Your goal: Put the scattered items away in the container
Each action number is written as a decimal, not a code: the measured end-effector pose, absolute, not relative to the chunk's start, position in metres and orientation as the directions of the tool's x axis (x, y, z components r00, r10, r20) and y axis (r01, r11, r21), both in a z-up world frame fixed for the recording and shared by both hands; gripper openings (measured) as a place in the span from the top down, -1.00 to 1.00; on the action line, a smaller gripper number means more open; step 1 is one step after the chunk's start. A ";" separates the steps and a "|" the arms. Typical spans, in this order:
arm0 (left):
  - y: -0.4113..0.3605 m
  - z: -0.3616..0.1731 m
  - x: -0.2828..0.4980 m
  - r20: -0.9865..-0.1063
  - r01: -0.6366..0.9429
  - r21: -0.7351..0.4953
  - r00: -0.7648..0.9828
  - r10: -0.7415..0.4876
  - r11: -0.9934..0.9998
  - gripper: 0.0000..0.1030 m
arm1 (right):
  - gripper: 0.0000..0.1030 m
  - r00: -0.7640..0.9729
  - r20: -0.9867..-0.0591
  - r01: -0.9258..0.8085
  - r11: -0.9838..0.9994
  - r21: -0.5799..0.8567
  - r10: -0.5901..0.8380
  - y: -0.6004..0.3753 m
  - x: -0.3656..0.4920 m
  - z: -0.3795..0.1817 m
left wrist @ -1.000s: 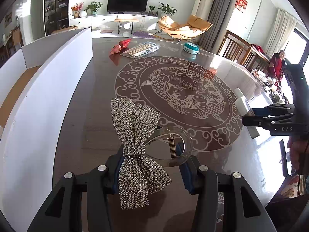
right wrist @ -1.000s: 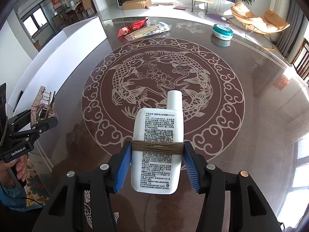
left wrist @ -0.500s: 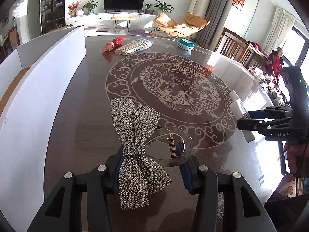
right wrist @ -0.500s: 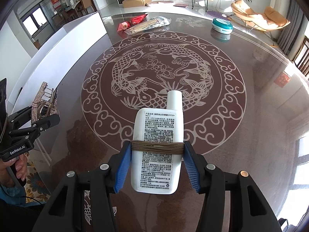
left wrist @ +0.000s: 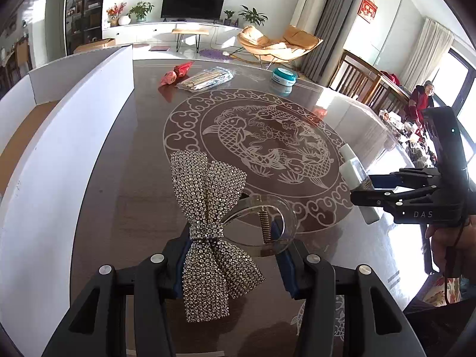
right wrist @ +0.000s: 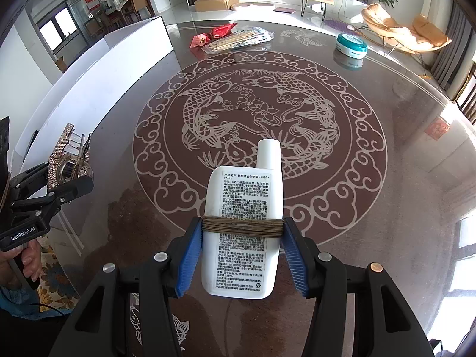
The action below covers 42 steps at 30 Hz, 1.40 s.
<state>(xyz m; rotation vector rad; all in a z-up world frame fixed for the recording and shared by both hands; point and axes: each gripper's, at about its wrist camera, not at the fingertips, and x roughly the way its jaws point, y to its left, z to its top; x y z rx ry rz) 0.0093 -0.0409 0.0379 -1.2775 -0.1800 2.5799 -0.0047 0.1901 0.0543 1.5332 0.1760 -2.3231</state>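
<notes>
The left tool [left wrist: 229, 255] gripping the hair clip [left wrist: 214, 217] sits nearer the box [left wrist: 74, 136] than the right tool [right wrist: 242, 250] clamping the bottle [right wrist: 242, 229]

— What stands behind the worktop [left wrist: 98, 208]?
— A black television [left wrist: 192, 3] on a long white cabinet [left wrist: 166, 28], with potted plants [left wrist: 140, 10] beside it. In front of the cabinet there is a small wooden bench [left wrist: 190, 31].
— And to the right?
— A tan lounge chair [left wrist: 278, 41], a grey curtain [left wrist: 327, 20], wooden dining chairs [left wrist: 361, 81], and a seated person in red [left wrist: 421, 101] far off.
— Anything on the floor?
— In the right wrist view, an open cardboard box [right wrist: 216, 1] lies there.
</notes>
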 end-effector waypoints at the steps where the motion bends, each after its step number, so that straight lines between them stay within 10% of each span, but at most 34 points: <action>1: -0.044 0.045 0.011 -0.751 -0.175 -0.228 -0.594 0.287 -0.958 0.04 | -0.04 -0.354 -0.910 0.359 -0.930 0.078 -0.213 0.186 -0.008 0.057; 17: -0.296 0.099 0.047 -0.762 0.246 -0.093 -0.642 -0.090 -0.965 0.04 | -0.04 -0.245 -0.854 0.820 -0.568 0.069 -0.458 -0.118 -0.022 0.194; 28: -0.348 0.047 0.036 -0.847 0.332 -0.029 -0.509 -0.153 -0.943 0.03 | -0.06 0.067 -0.895 0.847 -0.449 0.284 -0.440 -0.243 0.025 0.112; 31: -0.344 0.038 0.035 -0.861 0.325 -0.007 -0.484 -0.160 -0.946 0.00 | -0.49 0.111 -0.880 0.804 -0.478 0.352 -0.461 -0.236 0.017 0.099; 36: -0.340 0.053 0.044 -0.815 0.372 0.028 -0.529 -0.237 -0.928 -0.66 | -0.70 0.034 -0.860 0.788 -0.516 0.336 -0.509 -0.211 0.003 0.112; 42: -0.337 0.073 0.042 -0.766 0.413 0.032 -0.575 -0.287 -0.910 -0.72 | -0.70 -0.195 -0.777 0.643 -0.676 0.360 -0.599 -0.151 -0.044 0.154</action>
